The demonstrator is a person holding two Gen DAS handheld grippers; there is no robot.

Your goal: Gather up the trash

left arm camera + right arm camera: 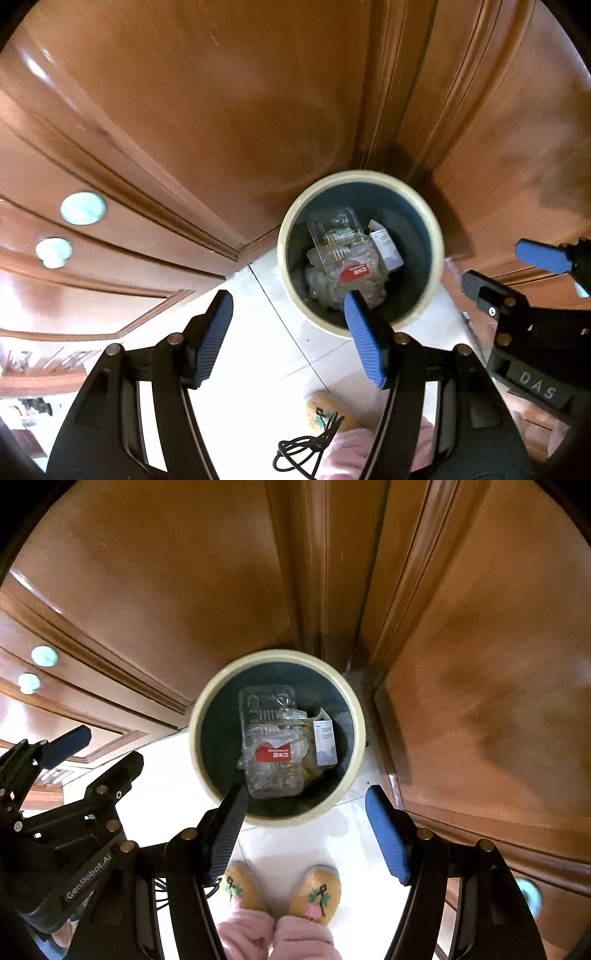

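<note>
Brown wooden cabinet doors (184,590) fill the upper part of both views; pale floor tiles (295,842) run below them, and a round bin (201,709) with a cream rim stands on the tiles against the cabinet corner.

My right gripper (308,830) points down, fingers spread, nothing between them. The bin sits just above the fingertips in the frame, almost centred on the gap.

My left gripper (288,332) is likewise spread and empty. In its view the bin (437,236) lies up and to the right, its rim partly behind the right-hand finger.

Inside the bin: a clear plastic tray (267,716) with its long axis running top to bottom of the frame, crumpled wrap with a red label (275,755), and a small white carton (325,744) at the right.

Judgement: the right hand is the better placed over the bin. No loose trash is visible on the tiles.
</note>
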